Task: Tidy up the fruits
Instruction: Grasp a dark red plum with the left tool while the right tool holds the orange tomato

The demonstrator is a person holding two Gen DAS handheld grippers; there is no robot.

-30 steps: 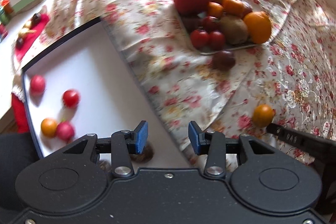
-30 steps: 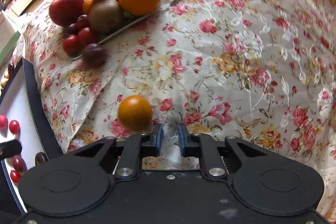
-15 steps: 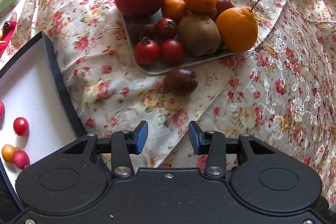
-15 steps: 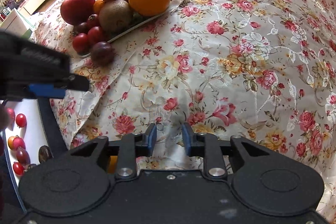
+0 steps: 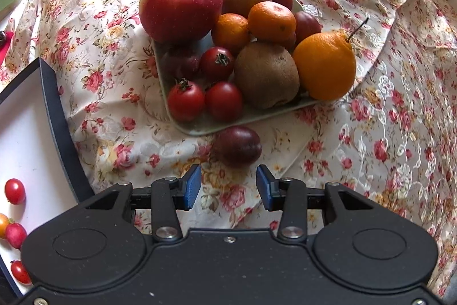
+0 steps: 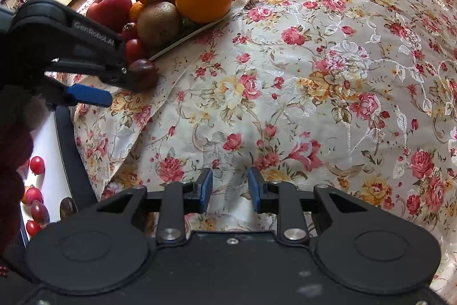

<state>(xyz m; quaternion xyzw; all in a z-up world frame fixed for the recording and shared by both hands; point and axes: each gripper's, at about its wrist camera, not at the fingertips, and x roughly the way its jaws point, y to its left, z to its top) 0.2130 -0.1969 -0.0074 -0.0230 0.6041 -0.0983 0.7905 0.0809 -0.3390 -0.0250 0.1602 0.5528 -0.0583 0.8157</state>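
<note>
L hand-held gripper (image 5: 228, 187) wide open, empty, dark plum (image 5: 237, 145) on floral cloth just ahead betw its jaws, beside fruit plate (image 5: 200, 127); R hand-held gripper (image 6: 230, 189) slightly open, empty, farther off

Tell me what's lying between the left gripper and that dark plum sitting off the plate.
Nothing but bare flowered tablecloth. In the left wrist view the plum sits just ahead of the open left gripper, with no other fruit in the gap.
</note>
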